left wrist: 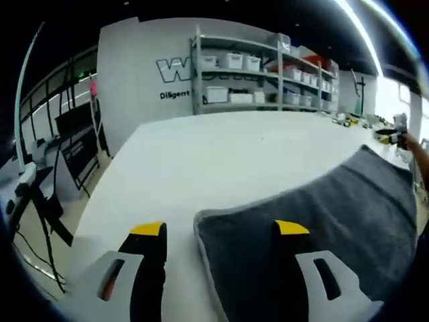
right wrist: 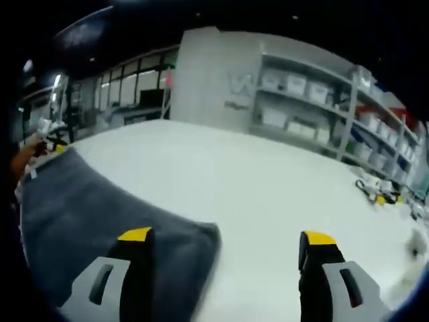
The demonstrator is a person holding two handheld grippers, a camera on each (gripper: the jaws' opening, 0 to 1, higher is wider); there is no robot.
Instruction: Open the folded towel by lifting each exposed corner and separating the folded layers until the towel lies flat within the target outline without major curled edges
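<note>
A dark grey folded towel (left wrist: 322,215) lies on the white table (left wrist: 221,154). In the left gripper view its near left corner sits between my jaws, and my left gripper (left wrist: 220,229) is open above that corner, the right jaw over the cloth, the left jaw over bare table. In the right gripper view the towel (right wrist: 94,208) lies at the left, its corner under my left jaw. My right gripper (right wrist: 226,236) is open, the right jaw over bare table (right wrist: 268,188). The other gripper (left wrist: 395,134) shows small at the towel's far end, held by a hand.
Shelves with white bins (left wrist: 261,74) stand behind the table against a grey wall. Small tools (right wrist: 379,191) lie on the table's far right in the right gripper view. A black rack (left wrist: 77,144) stands on the floor beside the table's left edge.
</note>
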